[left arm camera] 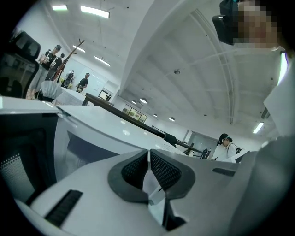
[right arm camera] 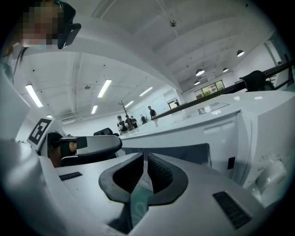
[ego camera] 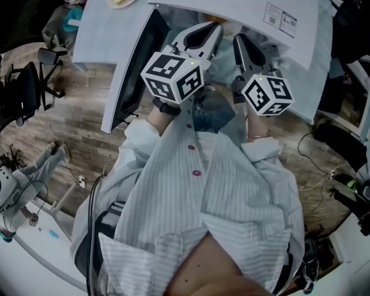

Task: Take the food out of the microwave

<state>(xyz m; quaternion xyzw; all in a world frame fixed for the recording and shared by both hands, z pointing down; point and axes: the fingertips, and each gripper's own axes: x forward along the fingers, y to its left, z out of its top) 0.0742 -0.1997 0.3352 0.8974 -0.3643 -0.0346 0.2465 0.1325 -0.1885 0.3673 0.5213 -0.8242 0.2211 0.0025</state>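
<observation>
A white microwave [ego camera: 254, 23] stands in front of me with its dark-windowed door [ego camera: 136, 69] swung open to the left. Both grippers are held side by side just before its opening. My left gripper [ego camera: 215, 28] is shut with nothing between its ribbed pads [left arm camera: 161, 168]. Beside it, my right gripper [ego camera: 241, 39] is also shut and empty. The left gripper view shows the cavity opening [left arm camera: 87, 152] beyond the closed jaws. In the right gripper view the opening [right arm camera: 184, 152] and a control knob [right arm camera: 272, 177] show. No food is visible in any view.
A white table [ego camera: 104, 29] with a plate [ego camera: 120, 3] at its far edge lies left of the microwave. An office chair [ego camera: 23, 87] stands on the wood floor at far left. Cables [ego camera: 315, 173] trail on the right. People [right arm camera: 133, 120] stand far off in the room.
</observation>
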